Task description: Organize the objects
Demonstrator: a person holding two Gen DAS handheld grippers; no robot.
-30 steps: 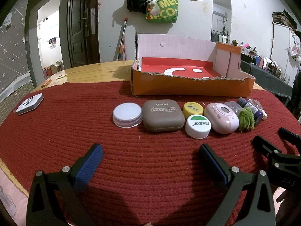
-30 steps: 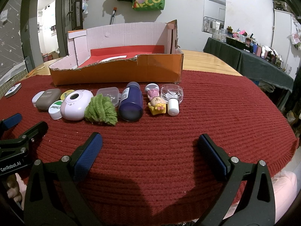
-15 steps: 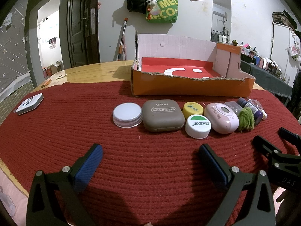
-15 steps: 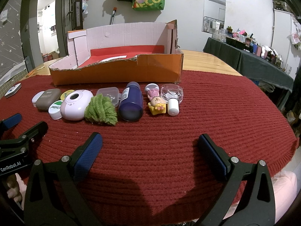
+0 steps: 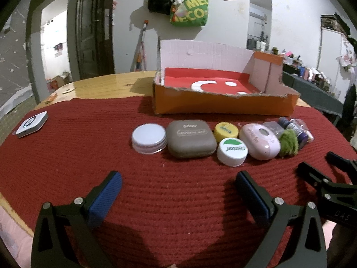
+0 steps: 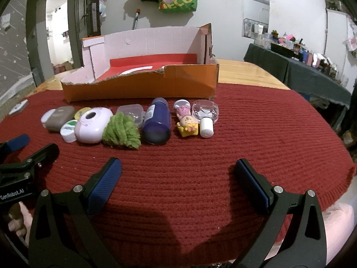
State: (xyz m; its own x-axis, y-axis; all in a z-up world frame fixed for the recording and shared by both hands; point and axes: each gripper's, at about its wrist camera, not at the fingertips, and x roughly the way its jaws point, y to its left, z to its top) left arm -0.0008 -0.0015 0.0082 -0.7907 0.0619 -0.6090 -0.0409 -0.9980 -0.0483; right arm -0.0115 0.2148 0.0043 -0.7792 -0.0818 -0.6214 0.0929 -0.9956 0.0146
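Left wrist view: left gripper [image 5: 178, 186] hovering spread wide, empty | right gripper [image 6: 177, 174] likewise gaping, empty | small objects lying in a row between grippers and orange box [image 5: 223, 107] | grey case [image 5: 190, 138] touching white lid [image 5: 149, 138] | red mat [image 5: 78, 156] lying underneath.

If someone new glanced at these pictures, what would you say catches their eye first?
Probably the torn orange box with its red floor, at the back of the red mat. In front of it lies a tight row of small items, from a white lid on the left to a clear jar on the right, with a green tuft midway.
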